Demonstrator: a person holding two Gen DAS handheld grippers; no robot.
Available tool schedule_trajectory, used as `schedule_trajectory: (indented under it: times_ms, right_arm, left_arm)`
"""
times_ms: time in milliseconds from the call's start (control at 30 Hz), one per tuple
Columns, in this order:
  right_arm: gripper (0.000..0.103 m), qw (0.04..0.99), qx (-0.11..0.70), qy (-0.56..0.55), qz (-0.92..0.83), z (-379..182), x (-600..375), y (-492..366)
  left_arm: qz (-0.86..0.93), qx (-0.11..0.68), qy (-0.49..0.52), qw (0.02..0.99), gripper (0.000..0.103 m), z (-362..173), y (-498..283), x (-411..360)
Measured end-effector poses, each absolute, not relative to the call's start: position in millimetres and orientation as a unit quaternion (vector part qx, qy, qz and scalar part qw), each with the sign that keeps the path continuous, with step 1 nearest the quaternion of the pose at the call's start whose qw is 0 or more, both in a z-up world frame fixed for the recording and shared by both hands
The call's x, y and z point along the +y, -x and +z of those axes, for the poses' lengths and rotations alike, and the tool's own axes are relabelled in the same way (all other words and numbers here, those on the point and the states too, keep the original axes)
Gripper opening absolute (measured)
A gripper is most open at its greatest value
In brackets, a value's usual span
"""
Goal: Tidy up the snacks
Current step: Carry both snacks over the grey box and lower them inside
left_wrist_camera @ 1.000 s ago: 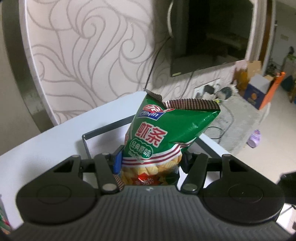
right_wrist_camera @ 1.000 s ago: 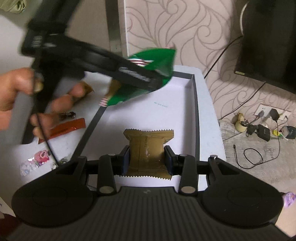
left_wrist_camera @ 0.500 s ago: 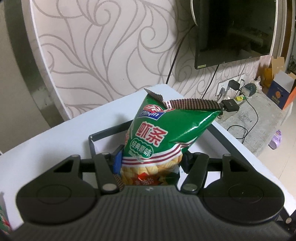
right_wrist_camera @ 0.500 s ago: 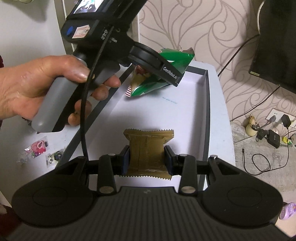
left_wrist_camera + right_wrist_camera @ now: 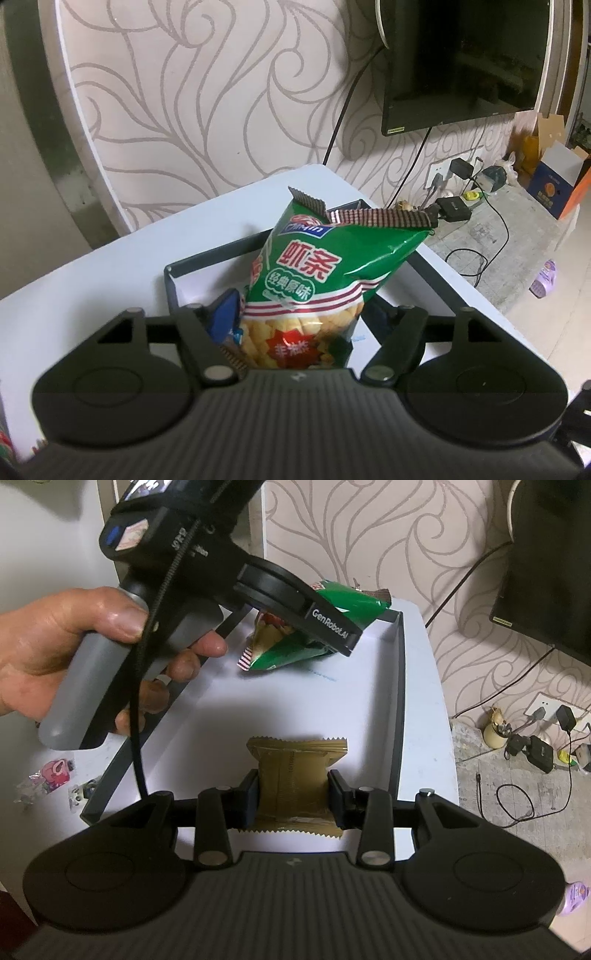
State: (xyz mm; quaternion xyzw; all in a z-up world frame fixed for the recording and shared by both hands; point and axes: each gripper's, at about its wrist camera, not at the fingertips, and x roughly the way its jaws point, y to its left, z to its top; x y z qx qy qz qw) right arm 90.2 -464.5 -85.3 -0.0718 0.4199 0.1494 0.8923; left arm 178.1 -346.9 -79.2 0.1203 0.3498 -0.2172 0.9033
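My left gripper [image 5: 299, 317] is shut on a green shrimp-chip bag [image 5: 325, 269] and holds it over the far end of a shallow white tray with a dark rim [image 5: 207, 258]. The right wrist view shows the same bag [image 5: 295, 650] low over the tray's far end, under the left gripper [image 5: 317, 627]. My right gripper [image 5: 291, 794] is shut on a gold snack packet [image 5: 295, 771] over the near part of the tray [image 5: 399, 701].
The tray sits on a white table [image 5: 432, 738]. Small wrapped sweets [image 5: 51, 779] lie on the table left of the tray. A wall-mounted TV [image 5: 461, 59] hangs behind. Cables and chargers [image 5: 535, 749] lie on the floor to the right.
My left gripper has carried the chip bag lower and farther along the tray. My right gripper and the gold packet have stayed over the near end.
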Motion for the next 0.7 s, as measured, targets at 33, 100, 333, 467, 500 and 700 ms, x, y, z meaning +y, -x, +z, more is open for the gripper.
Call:
schedule_trajectory:
  times_ms: [33, 100, 333, 467, 500, 700]
  right_arm:
    - [0.044, 0.892, 0.420, 0.073, 0.150, -86.1, -464.3, -91.8]
    - [0.044, 0.892, 0.420, 0.075, 0.151, -87.7, -463.5, -94.4]
    - [0.044, 0.891, 0.420, 0.077, 0.151, -92.3, -462.9, -100.9]
    - [0.064, 0.894, 0.417, 0.075, 0.147, -92.3, -460.8, -99.3]
    - [0.069, 0.895, 0.415, 0.074, 0.145, -91.6, -460.7, -99.0]
    - [0.079, 0.903, 0.404, 0.068, 0.126, -79.4, -457.4, -87.5]
  left_arm:
    - [-0.218, 0.349, -0.122, 0.903, 0.075, -77.8, -176.6, -347.4]
    - [-0.222, 0.342, -0.122, 0.905, 0.077, -74.6, -173.6, -347.2]
    - [-0.231, 0.329, -0.114, 0.908, 0.083, -64.9, -162.4, -347.5]
    - [-0.236, 0.327, -0.112, 0.908, 0.083, -62.5, -160.1, -346.2]
    - [-0.237, 0.329, -0.111, 0.907, 0.083, -62.5, -160.5, -344.9]
    - [-0.244, 0.332, -0.095, 0.906, 0.083, -58.2, -158.0, -331.3]
